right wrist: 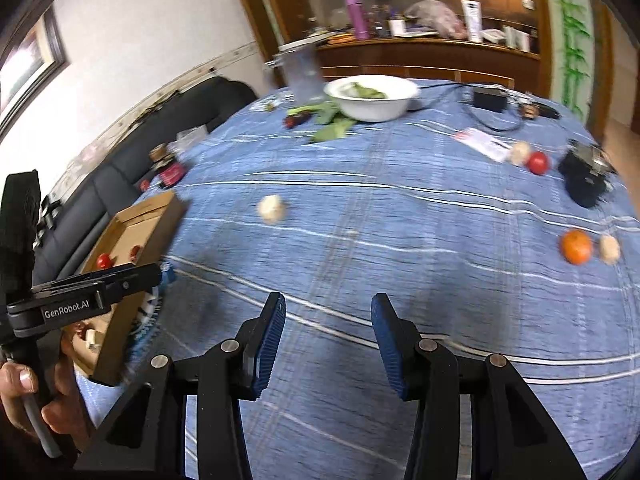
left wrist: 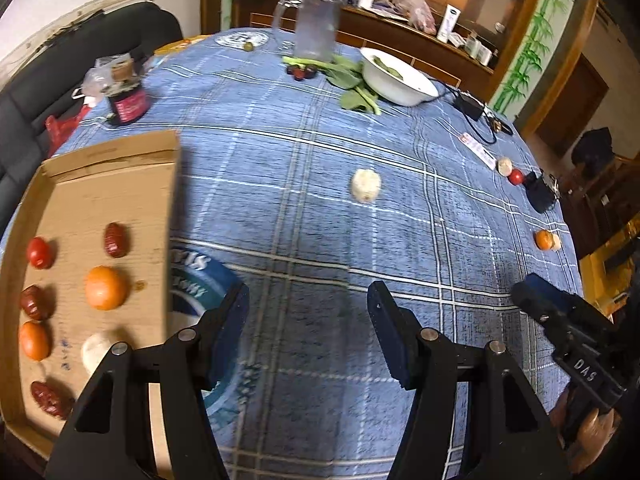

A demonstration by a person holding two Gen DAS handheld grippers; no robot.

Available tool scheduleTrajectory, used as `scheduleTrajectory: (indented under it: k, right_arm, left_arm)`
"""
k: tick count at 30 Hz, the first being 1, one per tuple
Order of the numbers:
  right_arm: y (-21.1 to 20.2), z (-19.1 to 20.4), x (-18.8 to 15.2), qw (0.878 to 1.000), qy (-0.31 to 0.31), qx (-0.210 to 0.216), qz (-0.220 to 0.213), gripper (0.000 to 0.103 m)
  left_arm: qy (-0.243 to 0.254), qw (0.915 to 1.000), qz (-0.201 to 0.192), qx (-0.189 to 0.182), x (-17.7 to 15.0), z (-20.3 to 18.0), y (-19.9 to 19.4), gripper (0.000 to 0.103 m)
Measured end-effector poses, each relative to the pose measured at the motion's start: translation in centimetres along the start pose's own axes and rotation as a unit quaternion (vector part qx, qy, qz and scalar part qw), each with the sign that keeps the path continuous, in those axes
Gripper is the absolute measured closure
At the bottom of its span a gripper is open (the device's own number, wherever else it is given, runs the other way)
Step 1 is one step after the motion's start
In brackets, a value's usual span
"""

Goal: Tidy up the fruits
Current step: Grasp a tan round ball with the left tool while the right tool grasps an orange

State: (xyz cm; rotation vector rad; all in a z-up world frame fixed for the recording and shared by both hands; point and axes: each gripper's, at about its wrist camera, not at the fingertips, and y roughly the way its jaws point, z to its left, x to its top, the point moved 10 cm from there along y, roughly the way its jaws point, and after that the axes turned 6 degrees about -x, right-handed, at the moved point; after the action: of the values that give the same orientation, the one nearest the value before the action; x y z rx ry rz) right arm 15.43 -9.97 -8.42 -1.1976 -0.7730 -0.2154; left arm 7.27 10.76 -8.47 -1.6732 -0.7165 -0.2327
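Observation:
A cardboard tray [left wrist: 104,156] at the left holds an orange [left wrist: 105,287], a second orange [left wrist: 34,340], a tomato [left wrist: 39,252], dark red dates [left wrist: 116,240] and a pale fruit [left wrist: 96,350]. A pale round fruit [left wrist: 365,185] [right wrist: 272,208] lies alone mid-table. Near the right edge sit an orange [right wrist: 576,246] beside a pale fruit [right wrist: 609,248], and farther back a tomato [right wrist: 537,162] with another pale fruit [right wrist: 520,153]. My left gripper [left wrist: 308,312] is open above the cloth beside the tray, holding nothing. My right gripper [right wrist: 328,320] is open above bare cloth, holding nothing.
A blue plaid cloth [left wrist: 304,240] covers the round table. A white bowl [left wrist: 396,78] with greens, loose leaves [left wrist: 352,84], a clear jug [left wrist: 316,26], a dark jar [left wrist: 126,104], a black adapter with cable [left wrist: 470,106] and a black object [right wrist: 584,178] stand around it.

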Motion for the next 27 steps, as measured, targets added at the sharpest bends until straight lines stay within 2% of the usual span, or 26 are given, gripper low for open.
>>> scheduleTrajectory:
  k: [7, 12, 14, 17, 21, 24, 25, 27]
  right_arm:
    - [-0.4, -9.9, 1.0, 0.996, 0.05, -0.073, -0.006, 0.056]
    - [1.4, -15.8, 3.2, 0.991, 0.057, -0.123, 0.002, 0.056]
    - [2.6, -17.0, 3.8, 0.99, 0.052, -0.132, 0.011, 0.056]
    - [3.6, -18.5, 4.6, 0.983, 0.028, -0.182, 0.009, 0.05]
    - [4.1, -19.3, 4.5, 0.978, 0.014, -0.206, 0.006, 0.05]
    - [4.6, -20.3, 4.0, 0.973, 0.011, -0.231, 0.014, 0.054]
    - [4.6, -20.5, 4.1, 0.972, 0.012, -0.233, 0.013, 0.059]
    - [4.3, -21.1, 4.2, 0.971, 0.016, -0.24, 0.011, 0.072]
  left_arm:
    - [0.017, 0.9994, 0.03, -0.008, 1.4, -2.4, 3.7, 0.043]
    - [0.031, 0.9988, 0.039, 0.0, 3.8, -3.8, 6.5, 0.043]
    - [0.038, 0.9985, 0.04, 0.004, 4.6, -4.2, 7.5, 0.043]
    - [0.041, 0.9977, 0.053, 0.013, 5.4, -4.5, 9.7, 0.043]
    - [0.045, 0.9966, 0.066, 0.018, 5.6, -4.8, 12.0, 0.044]
    - [0.064, 0.9965, 0.043, 0.032, 6.2, -5.1, 12.4, 0.042]
    - [0.066, 0.9965, 0.039, 0.034, 6.4, -5.1, 12.6, 0.042]
    - [0.066, 0.9967, 0.03, 0.035, 6.8, -4.9, 12.5, 0.056]
